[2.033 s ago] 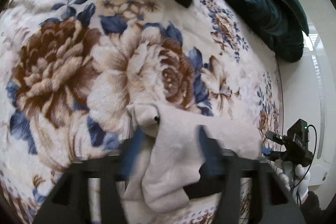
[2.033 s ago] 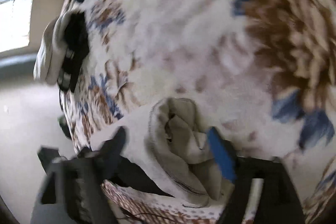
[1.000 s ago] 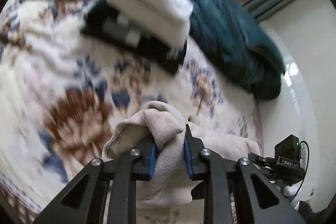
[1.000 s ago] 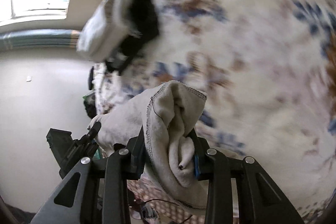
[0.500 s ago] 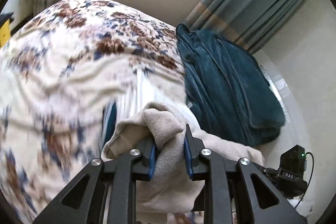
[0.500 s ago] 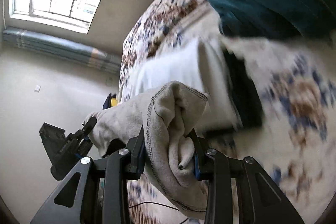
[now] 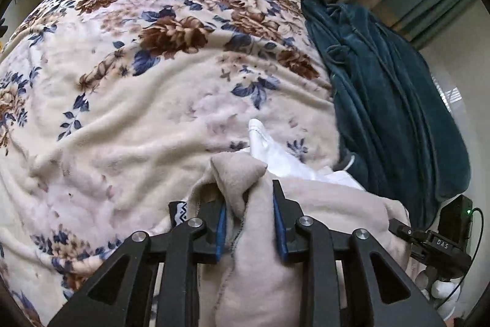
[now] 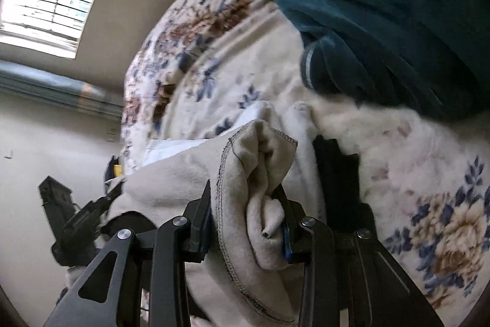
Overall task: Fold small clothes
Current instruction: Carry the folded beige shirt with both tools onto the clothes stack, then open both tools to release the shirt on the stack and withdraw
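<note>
Left gripper (image 7: 249, 215): jaws just opened a little, beige cloth (image 7: 254, 265) loose between them.
Right gripper (image 8: 246, 212): clamped on cloth, over white stack (image 8: 301, 143).
Blanket (image 7: 122, 112): floral, on bed.
Robe (image 7: 382, 100): teal, right.
Writing: "DAS" on other gripper.

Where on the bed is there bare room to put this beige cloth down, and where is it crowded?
Bare floral blanket spreads wide left of the white folded piece, clear of the teal garment. In the right wrist view, another bare patch lies right of the black folded piece. Crowded: under the beige cloth and along the teal garment.
</note>
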`<state>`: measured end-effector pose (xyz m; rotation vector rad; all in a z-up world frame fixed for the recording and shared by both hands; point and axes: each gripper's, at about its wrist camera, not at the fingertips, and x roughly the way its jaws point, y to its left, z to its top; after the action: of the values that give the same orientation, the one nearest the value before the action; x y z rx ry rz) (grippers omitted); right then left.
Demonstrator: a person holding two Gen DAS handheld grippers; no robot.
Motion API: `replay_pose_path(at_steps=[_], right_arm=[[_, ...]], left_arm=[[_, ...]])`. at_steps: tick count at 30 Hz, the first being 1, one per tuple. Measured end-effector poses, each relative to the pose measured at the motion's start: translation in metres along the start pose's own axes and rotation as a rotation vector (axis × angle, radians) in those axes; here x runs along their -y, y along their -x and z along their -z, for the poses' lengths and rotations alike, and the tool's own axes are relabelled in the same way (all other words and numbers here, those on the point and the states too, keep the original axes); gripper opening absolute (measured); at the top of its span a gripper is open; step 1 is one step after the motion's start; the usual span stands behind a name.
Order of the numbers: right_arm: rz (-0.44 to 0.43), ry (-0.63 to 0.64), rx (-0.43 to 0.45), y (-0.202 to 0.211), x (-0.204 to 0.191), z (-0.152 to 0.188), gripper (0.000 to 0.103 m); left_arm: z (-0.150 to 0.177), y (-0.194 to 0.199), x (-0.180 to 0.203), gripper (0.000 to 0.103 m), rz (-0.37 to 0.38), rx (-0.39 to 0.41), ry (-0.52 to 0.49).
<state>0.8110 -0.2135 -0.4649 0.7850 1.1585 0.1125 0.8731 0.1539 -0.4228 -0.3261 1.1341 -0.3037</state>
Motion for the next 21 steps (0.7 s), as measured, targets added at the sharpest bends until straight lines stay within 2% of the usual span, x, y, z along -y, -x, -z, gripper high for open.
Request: replay_pose_path(at_steps=[5,8,10,11,12,15,18,21], right_arm=[[0.032,0.007,0.007,-0.007,-0.004,0.005,0.04],[0.14,0.102,0.026,0.014,-0.026,0.007,0.056],[0.217,0.15,0.055,0.03,-0.039,0.013,0.065],[0.254,0.177,0.071,0.039,-0.046,0.018,0.076],[0.271,0.187,0.08,0.047,-0.051,0.021,0.084],[0.361,0.232,0.118,0.07,-0.067,0.038,0.1],[0.457,0.283,0.159,0.091,-0.082,0.061,0.101],[0.499,0.301,0.167,0.111,-0.091,0.084,0.103]], left_arm=[[0.003,0.009,0.002,0.026,-0.014,0.016,0.012],[0.004,0.034,0.02,0.032,-0.049,0.036,-0.022],[0.006,0.046,0.03,0.052,-0.135,0.049,-0.05],[0.009,0.051,0.034,0.072,-0.172,0.056,-0.068],[0.014,0.061,0.043,0.084,-0.215,0.071,-0.097],[0.027,0.08,0.056,0.085,-0.253,0.104,-0.136],[0.047,0.093,0.067,0.085,-0.297,0.093,-0.155],[0.069,0.102,0.077,0.085,-0.345,0.063,-0.16]])
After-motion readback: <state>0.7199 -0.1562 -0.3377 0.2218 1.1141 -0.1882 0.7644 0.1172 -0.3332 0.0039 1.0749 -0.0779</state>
